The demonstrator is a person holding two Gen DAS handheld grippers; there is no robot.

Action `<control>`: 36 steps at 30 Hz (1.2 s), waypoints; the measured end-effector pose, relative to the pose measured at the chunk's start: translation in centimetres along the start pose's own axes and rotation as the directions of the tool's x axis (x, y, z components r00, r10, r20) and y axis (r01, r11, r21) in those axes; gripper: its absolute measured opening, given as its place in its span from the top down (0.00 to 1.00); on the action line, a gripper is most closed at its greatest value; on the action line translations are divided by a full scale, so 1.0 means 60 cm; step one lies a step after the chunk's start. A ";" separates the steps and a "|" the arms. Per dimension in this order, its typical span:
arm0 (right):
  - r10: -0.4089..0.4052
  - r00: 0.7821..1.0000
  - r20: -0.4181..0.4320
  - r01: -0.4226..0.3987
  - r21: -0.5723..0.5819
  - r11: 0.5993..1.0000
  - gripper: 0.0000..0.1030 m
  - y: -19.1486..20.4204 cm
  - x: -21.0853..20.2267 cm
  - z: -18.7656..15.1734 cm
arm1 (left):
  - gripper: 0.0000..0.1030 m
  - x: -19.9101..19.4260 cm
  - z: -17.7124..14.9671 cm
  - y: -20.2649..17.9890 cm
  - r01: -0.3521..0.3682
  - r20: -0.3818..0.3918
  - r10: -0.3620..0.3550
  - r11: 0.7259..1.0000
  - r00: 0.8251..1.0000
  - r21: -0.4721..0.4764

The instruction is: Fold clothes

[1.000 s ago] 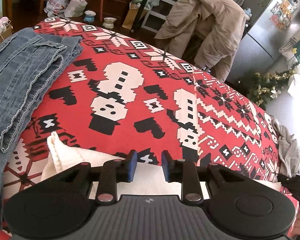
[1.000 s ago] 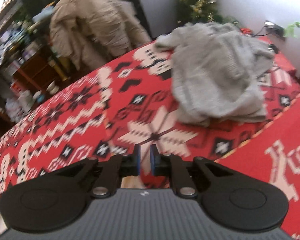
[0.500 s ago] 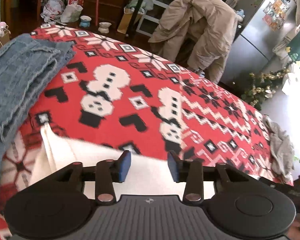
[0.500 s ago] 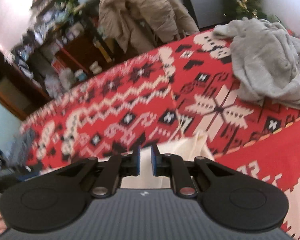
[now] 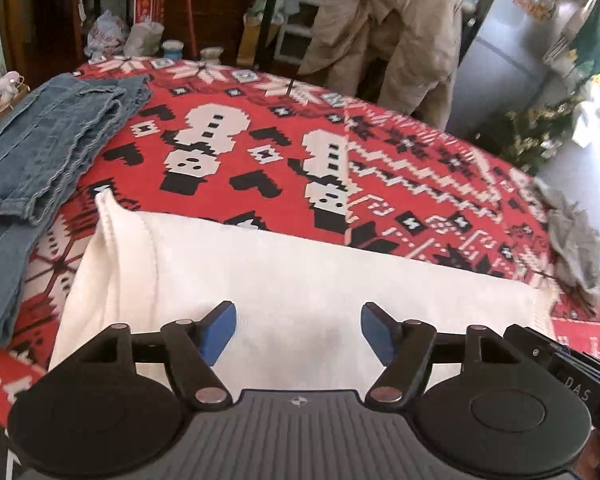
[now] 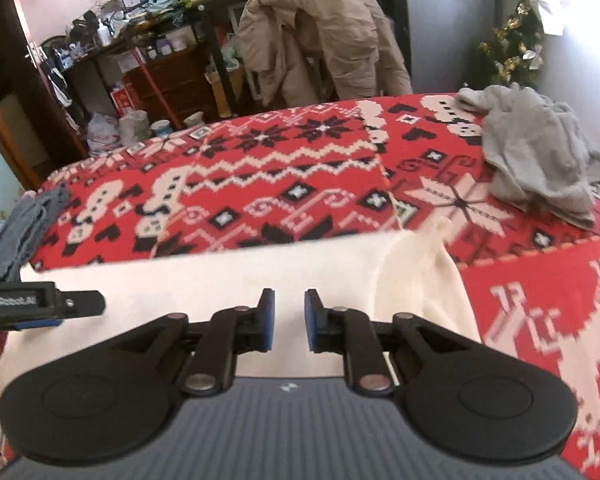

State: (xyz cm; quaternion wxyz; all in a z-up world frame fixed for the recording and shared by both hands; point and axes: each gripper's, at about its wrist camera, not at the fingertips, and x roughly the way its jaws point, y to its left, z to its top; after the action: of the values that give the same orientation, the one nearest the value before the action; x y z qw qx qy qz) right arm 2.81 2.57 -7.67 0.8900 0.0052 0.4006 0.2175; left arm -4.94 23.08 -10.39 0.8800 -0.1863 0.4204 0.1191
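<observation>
White garment (image 5: 300, 280) flat on red blanket (image 5: 260, 148) (jeans (image 5: 40, 140) beside).

You get bright daylight in both views, coming from beyond the red patterned cloth (image 5: 260, 168), on the side of the grey garment (image 6: 540, 160). In the left view the far corner past the fridge (image 5: 500, 60) is blown out to white glare. The white garment (image 5: 300, 280) is nearly overexposed, with a soft shadow just beyond the fingers. Its far edge is motion-blurred in the right view. Fisheye bends the cloth's far edge into an arc, and the picture corners darken.
</observation>
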 end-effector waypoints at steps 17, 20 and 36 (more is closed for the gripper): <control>-0.067 0.985 0.161 0.099 -0.196 0.976 0.09 0.054 -0.169 -0.141 | 0.12 -0.127 -0.130 0.037 -0.010 0.114 0.012 1.000 0.993 -0.018; -0.086 0.979 0.184 0.122 -0.191 0.974 0.01 0.061 -0.186 -0.170 | 0.12 -0.142 -0.148 0.030 -0.043 0.173 0.036 0.998 0.984 0.041; -0.106 0.969 0.224 0.182 -0.354 0.917 0.01 0.094 -0.176 -0.249 | 0.11 -0.168 -0.185 0.040 -0.060 0.306 0.018 0.990 0.952 0.129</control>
State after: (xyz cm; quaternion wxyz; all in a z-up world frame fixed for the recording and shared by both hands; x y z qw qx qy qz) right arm -16.19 1.06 -9.31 0.9242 -0.1713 0.2598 0.2215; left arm -19.75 19.98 -9.45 0.9423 -0.0966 0.2908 0.1348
